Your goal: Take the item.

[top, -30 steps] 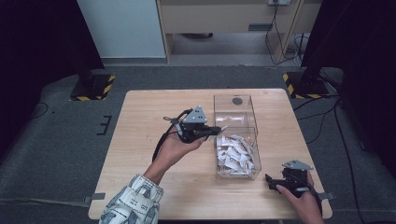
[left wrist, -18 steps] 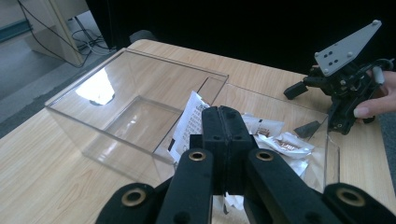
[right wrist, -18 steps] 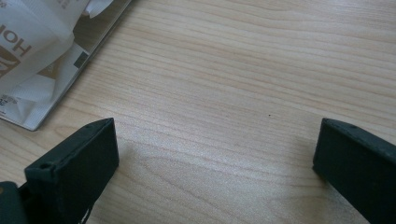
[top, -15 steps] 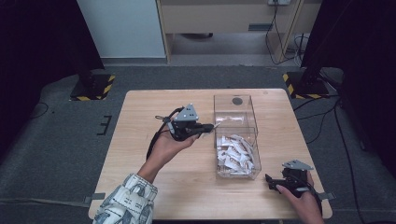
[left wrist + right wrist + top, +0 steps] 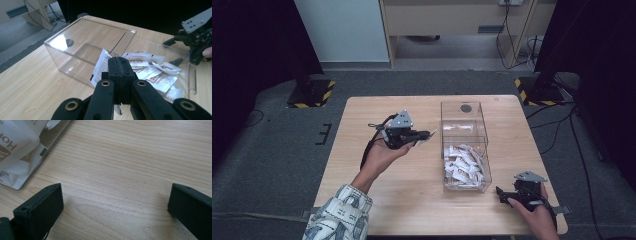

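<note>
While white paper sachets (image 5: 464,162) fill the clear plastic box (image 5: 464,120), left gripper (image 5: 424,136) beside it pinches one sachet (image 5: 101,66); right gripper (image 5: 115,205) gapes.

Partial letters "HO" on a white packet (image 5: 15,137) in the box.

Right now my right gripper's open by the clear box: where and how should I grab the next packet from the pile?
Come straight down through the open top of the clear box; its walls block any side approach. Probably take a raised edge of a top packet in the pile of packets, since they lie loosely overlapped. The right gripper is open, resting on the table.
</note>
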`<state>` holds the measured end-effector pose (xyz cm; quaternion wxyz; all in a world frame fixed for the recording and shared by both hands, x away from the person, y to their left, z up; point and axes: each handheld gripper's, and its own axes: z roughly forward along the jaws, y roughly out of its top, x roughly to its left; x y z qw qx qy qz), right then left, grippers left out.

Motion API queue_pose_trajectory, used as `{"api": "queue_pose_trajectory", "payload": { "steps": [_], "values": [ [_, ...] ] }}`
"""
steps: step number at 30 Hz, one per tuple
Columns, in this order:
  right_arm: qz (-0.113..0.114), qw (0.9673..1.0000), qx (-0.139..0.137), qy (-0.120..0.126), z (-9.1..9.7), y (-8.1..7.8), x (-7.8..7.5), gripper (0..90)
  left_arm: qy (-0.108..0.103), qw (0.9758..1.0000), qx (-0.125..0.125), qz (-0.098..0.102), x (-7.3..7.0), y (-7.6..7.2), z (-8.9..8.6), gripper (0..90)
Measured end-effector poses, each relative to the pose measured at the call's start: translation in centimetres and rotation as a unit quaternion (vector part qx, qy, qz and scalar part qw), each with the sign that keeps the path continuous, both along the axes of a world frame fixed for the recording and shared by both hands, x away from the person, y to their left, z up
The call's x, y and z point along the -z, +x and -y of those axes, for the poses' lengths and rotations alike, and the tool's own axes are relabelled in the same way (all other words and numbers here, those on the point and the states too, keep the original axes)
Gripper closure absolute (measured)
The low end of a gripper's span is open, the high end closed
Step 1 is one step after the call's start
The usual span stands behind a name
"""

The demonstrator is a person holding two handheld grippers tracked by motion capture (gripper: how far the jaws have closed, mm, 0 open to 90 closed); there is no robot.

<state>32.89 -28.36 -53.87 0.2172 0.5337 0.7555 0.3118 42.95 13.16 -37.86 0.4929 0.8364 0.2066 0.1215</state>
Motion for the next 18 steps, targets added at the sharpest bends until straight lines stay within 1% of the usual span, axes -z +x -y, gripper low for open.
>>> {"api": "queue_pose_trajectory", "payload": {
  "steps": [7, 13, 18],
  "values": [
    [0.000, 1.0000, -0.001, -0.001, 0.0, 0.0, 0.0, 0.5, 0.008, 0.9999, -0.007, 0.000, 0.2, 0.5, -0.6, 89.7],
    [0.000, 1.0000, -0.001, -0.001, 0.0, 0.0, 0.0, 0.5, 0.007, 0.9999, -0.012, 0.000, 0.4, 0.9, -0.8, 89.7],
    [0.000, 1.0000, -0.001, 0.000, 0.0, 0.0, 0.0, 0.5, 0.011, 0.9999, -0.013, 0.000, 0.5, 1.2, -0.9, 89.7]
  ]
}}
